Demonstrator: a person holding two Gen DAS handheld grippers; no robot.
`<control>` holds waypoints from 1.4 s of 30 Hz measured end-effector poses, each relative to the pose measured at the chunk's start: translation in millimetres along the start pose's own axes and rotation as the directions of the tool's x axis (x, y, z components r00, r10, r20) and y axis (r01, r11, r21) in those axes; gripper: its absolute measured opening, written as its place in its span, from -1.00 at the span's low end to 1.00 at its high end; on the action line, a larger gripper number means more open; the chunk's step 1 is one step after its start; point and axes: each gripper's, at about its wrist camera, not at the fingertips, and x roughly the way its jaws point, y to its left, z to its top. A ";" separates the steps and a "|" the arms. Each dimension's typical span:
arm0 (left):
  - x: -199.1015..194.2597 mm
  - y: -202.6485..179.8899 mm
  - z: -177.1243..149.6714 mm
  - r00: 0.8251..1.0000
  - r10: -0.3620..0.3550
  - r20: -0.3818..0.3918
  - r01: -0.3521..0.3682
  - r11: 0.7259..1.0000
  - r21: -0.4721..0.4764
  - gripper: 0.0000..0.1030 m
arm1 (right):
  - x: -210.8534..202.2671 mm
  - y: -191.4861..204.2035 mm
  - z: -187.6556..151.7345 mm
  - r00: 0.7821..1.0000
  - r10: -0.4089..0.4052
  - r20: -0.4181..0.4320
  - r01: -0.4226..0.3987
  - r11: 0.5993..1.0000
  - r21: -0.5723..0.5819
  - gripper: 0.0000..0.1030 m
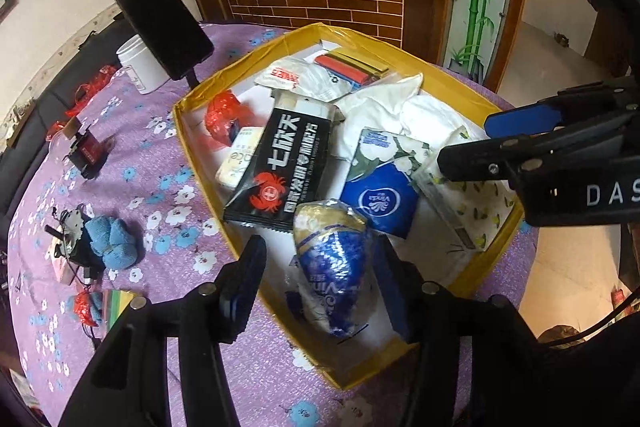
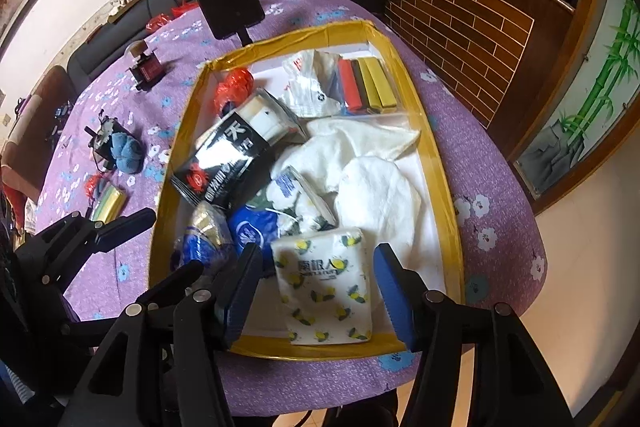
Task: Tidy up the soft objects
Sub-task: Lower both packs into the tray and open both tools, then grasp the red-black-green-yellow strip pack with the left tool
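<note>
Soft packets fill the yellow-rimmed box (image 1: 192, 95) on the purple tabletop (image 1: 160, 187): a black crab-print pouch (image 1: 276, 167), white cloths (image 2: 376, 171), tissue packs. The left claw (image 1: 320, 279) gapes around a blue-gold packet (image 1: 332, 259) without pressing; the right claw (image 2: 316, 283) likewise straddles a lemon-print tissue pack (image 2: 328, 287). Only the left view shows a white jar (image 1: 140, 63) at ten o'clock.
</note>
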 end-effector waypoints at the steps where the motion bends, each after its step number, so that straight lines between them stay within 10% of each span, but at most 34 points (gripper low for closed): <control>1: -1.1 1.7 -0.4 1.000 0.003 0.002 -0.003 1.000 -0.004 0.04 | -0.8 1.5 0.9 1.000 0.004 0.005 -0.004 1.000 -0.001 0.21; 15: -23.3 62.2 -23.7 0.997 0.079 -0.004 -0.078 0.984 -0.157 0.04 | 4.2 48.6 12.1 0.997 0.068 0.019 -0.066 0.993 -0.094 0.21; 28: -19.3 183.3 -84.0 0.966 0.213 -0.143 -0.253 0.884 -0.394 0.36 | 10.5 67.7 13.6 0.995 0.099 0.003 -0.098 0.984 -0.147 0.21; 42: 35.4 190.8 -80.2 0.952 0.196 -0.237 -0.268 0.906 -0.329 0.57 | 10.8 57.5 12.0 0.996 0.092 -0.001 -0.092 0.987 -0.132 0.21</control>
